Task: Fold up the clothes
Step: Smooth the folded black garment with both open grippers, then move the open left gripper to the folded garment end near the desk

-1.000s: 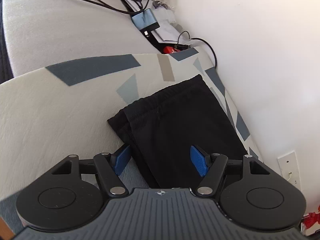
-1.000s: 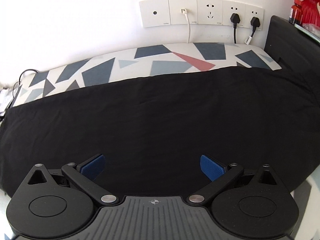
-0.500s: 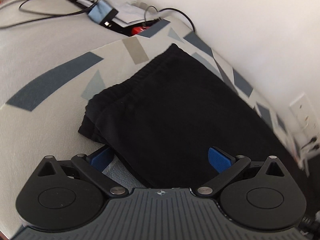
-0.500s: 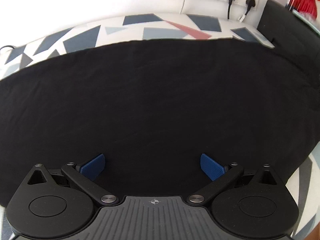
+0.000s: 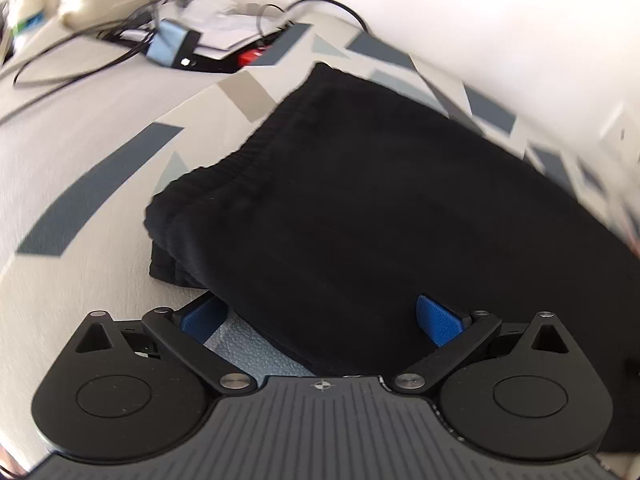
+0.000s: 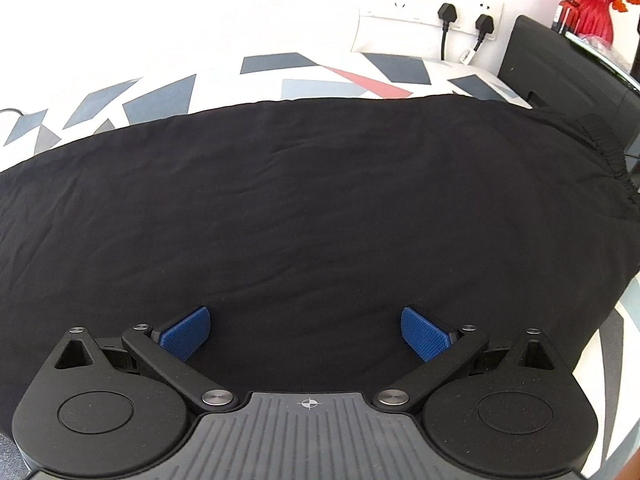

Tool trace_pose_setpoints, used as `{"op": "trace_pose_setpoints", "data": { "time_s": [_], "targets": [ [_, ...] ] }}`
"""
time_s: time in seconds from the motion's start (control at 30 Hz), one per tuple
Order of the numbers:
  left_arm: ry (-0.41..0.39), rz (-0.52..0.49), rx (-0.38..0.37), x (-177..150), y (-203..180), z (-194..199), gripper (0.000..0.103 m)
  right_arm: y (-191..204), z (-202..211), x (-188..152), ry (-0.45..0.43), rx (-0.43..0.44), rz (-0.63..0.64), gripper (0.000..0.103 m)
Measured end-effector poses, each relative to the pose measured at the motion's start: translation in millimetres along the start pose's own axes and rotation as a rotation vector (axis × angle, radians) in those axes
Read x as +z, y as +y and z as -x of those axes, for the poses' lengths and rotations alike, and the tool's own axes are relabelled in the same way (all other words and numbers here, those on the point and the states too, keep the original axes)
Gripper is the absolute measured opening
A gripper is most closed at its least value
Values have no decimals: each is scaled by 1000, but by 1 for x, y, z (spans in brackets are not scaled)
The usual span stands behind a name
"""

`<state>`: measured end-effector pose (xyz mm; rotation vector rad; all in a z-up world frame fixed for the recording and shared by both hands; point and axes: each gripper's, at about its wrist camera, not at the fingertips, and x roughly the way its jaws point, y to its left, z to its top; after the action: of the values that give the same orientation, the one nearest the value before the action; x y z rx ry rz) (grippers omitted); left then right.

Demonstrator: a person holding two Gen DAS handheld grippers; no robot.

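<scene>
Black garment [image 6: 320, 208] on a white cover [image 5: 80, 240] patterned with grey-blue shapes; gripper pads [image 6: 424, 336] blue.

Black garment [image 5: 380, 208]: matt soft cloth, fine knit, ribbed gathered band [image 5: 248, 148] at its end; same cloth fills the right wrist view [image 6: 304, 208], faint creases, no sheen. Under the garment, a cover [image 5: 80, 152]: pale cloth, fine pebbled grain, printed grey-blue patches. Left tongs [image 5: 320, 320]: matt black plastic arms, bright metal pivot pins, blue pads [image 5: 438, 320] with fine cross-hatched rubbery texture. Right tongs [image 6: 306, 330]: same finish. Beyond the garment, a wall [image 6: 160, 20]: smooth, white, matt.
</scene>
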<state>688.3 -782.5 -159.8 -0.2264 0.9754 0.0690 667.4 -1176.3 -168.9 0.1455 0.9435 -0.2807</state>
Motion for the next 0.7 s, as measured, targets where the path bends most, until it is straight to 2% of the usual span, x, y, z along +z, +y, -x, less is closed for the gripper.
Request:
{"op": "trace_pose_setpoints", "data": {
  "time_s": [0.07, 0.23, 0.3, 0.4, 0.5, 0.7],
  "targets": [
    [-1, -10, 13, -1, -3, 0, 103, -1, 1, -2, -12, 4, 1, 102],
    [17, 22, -28, 0, 8, 6, 103, -3, 3, -3, -29, 14, 7, 102],
    [-2, 101, -78, -5, 24, 15, 103, -4, 4, -3, -30, 18, 10, 102],
    [-73, 281, -179, -19, 56, 30, 103, -4, 5, -5, -34, 25, 17, 102],
    [-124, 364, -236, -27, 72, 32, 103, -5, 5, -7, -45, 30, 23, 102],
    [-121, 272, -122, -12, 47, 23, 101, -3, 7, -7, -41, 29, 24, 102]
  ]
}}
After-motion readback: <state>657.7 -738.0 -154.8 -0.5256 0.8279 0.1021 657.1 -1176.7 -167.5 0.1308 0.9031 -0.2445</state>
